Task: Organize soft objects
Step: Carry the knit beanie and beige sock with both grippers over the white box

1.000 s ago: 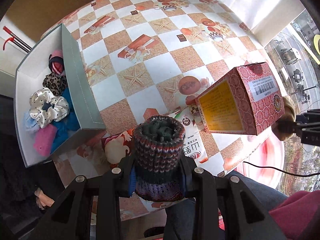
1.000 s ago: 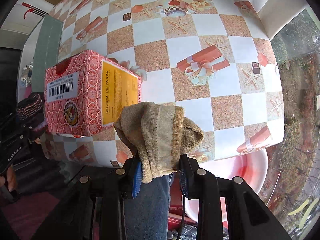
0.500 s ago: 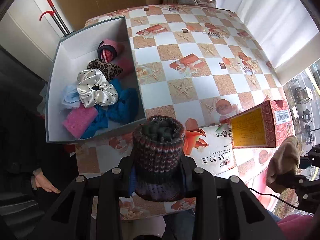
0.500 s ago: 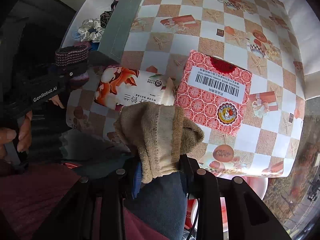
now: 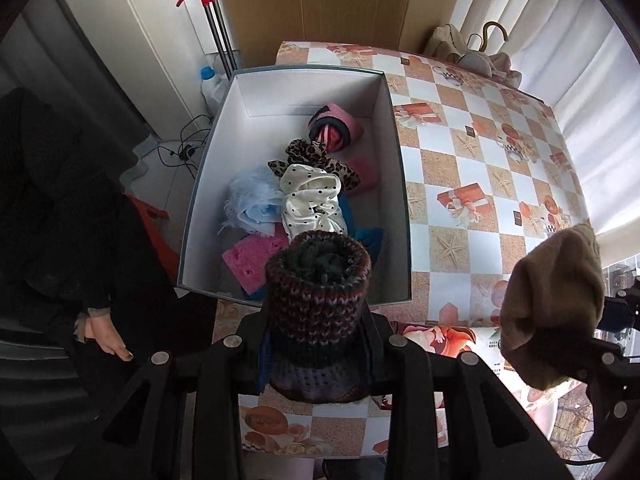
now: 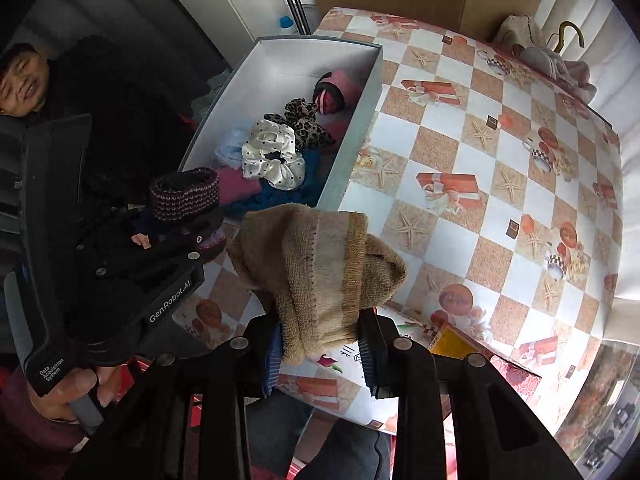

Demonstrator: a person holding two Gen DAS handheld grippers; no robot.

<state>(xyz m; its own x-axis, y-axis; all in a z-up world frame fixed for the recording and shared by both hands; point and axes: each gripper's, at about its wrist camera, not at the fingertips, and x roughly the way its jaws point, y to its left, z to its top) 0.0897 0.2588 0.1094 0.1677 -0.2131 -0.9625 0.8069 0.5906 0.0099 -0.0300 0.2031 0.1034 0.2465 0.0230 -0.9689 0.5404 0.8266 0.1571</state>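
Knitted wool, dark and multicoloured, is filling the left gripper (image 5: 318, 354) in the left wrist view: its jaws are clamping a rolled sock (image 5: 318, 300) upright. The sock is hanging over the near edge of the box (image 5: 400, 184), which is lying at 12 o'clock on the table (image 5: 480, 168). At 3 o'clock the tan sock (image 5: 552, 312) is showing, carried beside it. Inside the box I am counting about seven soft items: one white dotted scrunchie (image 5: 310, 200), one leopard scrunchie (image 5: 316, 160), one pink sponge (image 5: 252, 258), one pale blue piece, one blue cloth, one pink roll, one pink block.

In the right wrist view the right gripper (image 6: 320, 346) is pinching the tan sock, jaws close together on the fabric. The box is sitting at 11 o'clock; the left gripper with its sock is at 9 o'clock, beside the box's near end. Two packets are lying under the jaws at 5 o'clock, one white (image 6: 344, 364), one red (image 6: 516, 376).

Judgement: the carry step is in hand, two socks, one per gripper. The next move is calling for each gripper to be brought over the box's open middle, then opened to drop its sock.
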